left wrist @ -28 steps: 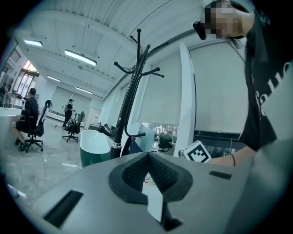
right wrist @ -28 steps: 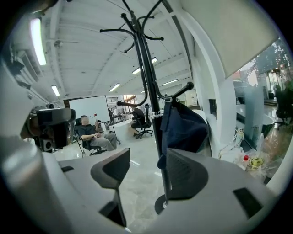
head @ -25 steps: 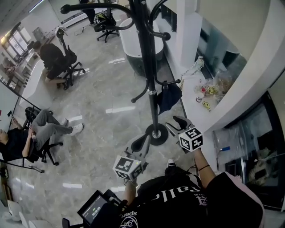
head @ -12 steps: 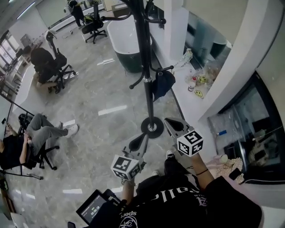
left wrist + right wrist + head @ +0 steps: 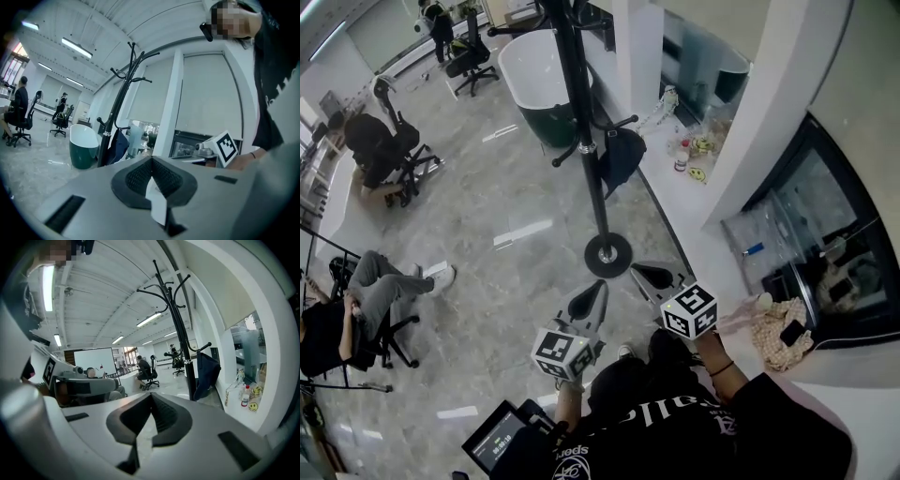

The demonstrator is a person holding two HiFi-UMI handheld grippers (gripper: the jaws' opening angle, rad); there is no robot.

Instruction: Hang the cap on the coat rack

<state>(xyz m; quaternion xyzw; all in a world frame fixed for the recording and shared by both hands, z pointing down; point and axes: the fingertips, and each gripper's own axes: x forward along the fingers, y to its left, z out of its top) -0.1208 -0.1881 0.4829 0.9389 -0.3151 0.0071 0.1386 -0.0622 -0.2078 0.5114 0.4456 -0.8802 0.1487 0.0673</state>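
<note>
A dark navy cap (image 5: 617, 159) hangs from a low hook on the black coat rack (image 5: 581, 122), whose round base (image 5: 607, 255) stands on the marble floor. Both grippers are held back from the rack, near the person's body, and touch nothing. My left gripper (image 5: 598, 289) is shut and empty; in the left gripper view its pads meet at the tip (image 5: 151, 160), with the cap (image 5: 117, 146) far ahead at the left. My right gripper (image 5: 639, 272) is also shut with nothing in it (image 5: 151, 395), and the cap (image 5: 205, 373) hangs on the rack (image 5: 180, 333) beyond it.
A green and white tub (image 5: 534, 84) stands behind the rack. A white ledge (image 5: 670, 202) along the right wall carries bottles and smiley-face items. People sit on office chairs (image 5: 389, 155) at the left. A cloth (image 5: 773, 333) lies at the right.
Both grippers have drawn back from the coat rack toward the person. The right gripper's jaws, open a second ago, are now shut. The cap stays on its hook.
</note>
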